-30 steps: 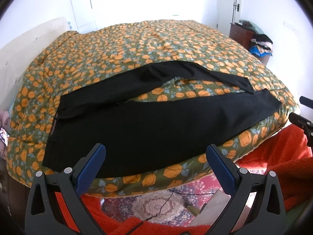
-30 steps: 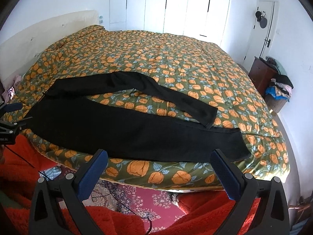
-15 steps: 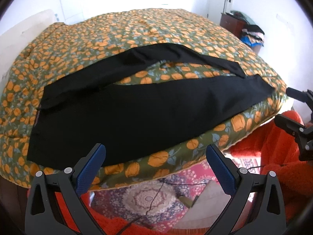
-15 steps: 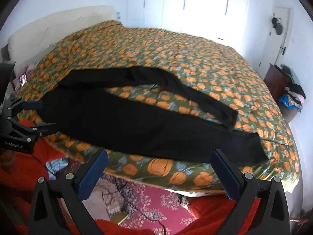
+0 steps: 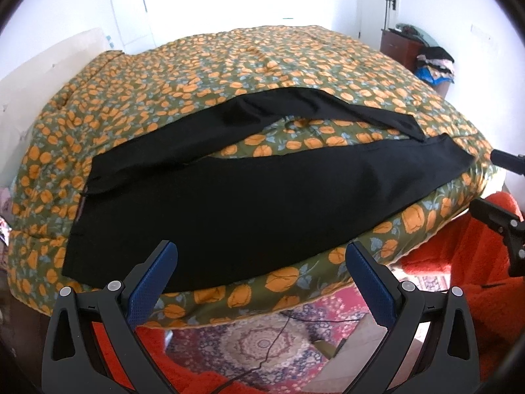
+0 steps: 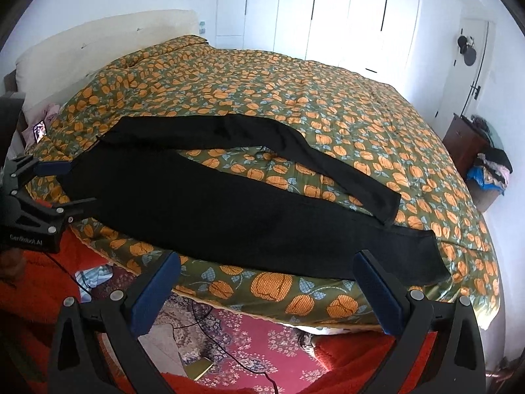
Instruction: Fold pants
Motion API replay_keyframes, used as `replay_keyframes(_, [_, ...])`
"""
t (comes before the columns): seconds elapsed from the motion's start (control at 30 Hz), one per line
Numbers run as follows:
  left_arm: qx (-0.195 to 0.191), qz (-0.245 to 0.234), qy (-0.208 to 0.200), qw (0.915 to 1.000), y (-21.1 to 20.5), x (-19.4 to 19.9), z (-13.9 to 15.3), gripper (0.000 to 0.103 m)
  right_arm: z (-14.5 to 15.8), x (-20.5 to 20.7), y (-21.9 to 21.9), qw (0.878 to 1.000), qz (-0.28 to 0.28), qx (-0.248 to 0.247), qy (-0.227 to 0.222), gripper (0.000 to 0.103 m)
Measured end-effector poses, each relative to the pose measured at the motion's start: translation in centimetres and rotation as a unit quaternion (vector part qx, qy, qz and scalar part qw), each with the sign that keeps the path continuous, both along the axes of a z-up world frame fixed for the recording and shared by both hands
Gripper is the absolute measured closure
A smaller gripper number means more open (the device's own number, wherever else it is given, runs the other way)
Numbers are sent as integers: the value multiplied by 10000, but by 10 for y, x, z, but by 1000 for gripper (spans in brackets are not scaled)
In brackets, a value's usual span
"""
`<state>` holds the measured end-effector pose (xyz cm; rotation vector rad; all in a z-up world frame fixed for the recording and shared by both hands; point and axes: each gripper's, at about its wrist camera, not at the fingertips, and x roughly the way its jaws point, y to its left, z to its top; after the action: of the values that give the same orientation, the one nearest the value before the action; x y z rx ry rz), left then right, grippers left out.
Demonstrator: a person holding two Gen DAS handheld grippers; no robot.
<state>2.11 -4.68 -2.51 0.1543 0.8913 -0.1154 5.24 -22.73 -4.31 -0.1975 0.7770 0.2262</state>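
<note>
Black pants (image 5: pixel 249 197) lie spread on the bed, waist at the left, two legs running right; they also show in the right wrist view (image 6: pixel 229 203). The near leg lies along the bed's front edge, the far leg (image 6: pixel 295 151) angles away and crosses its hem. My left gripper (image 5: pixel 261 256) is open and empty, just before the near leg's edge. My right gripper (image 6: pixel 267 262) is open and empty, in front of the near leg toward the hem end. Each gripper shows at the edge of the other's view, the left (image 6: pixel 49 190), the right (image 5: pixel 498 203).
The bed carries a green quilt with orange pumpkins (image 6: pixel 328 105). A patterned red rug (image 5: pixel 262 344) and a cable lie on the floor in front. Red fuzzy fabric (image 5: pixel 459 279) is at the sides. A dresser with clothes (image 6: pixel 482 167) stands at the right wall.
Both grippers have moved in closer to the bed's front edge and shifted their aim slightly. The pants have not moved. Both grippers stayed open.
</note>
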Motion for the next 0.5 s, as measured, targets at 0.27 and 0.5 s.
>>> replay_keyframes(0.27, [167, 136, 58, 9998, 1, 2, -3, 1, 1, -3, -4, 10000, -67, -14, -20, 0])
replay_keyframes(0.5, [211, 209, 95, 9995, 3, 3, -6, 1, 0, -1, -7, 10000, -95, -13, 12, 0])
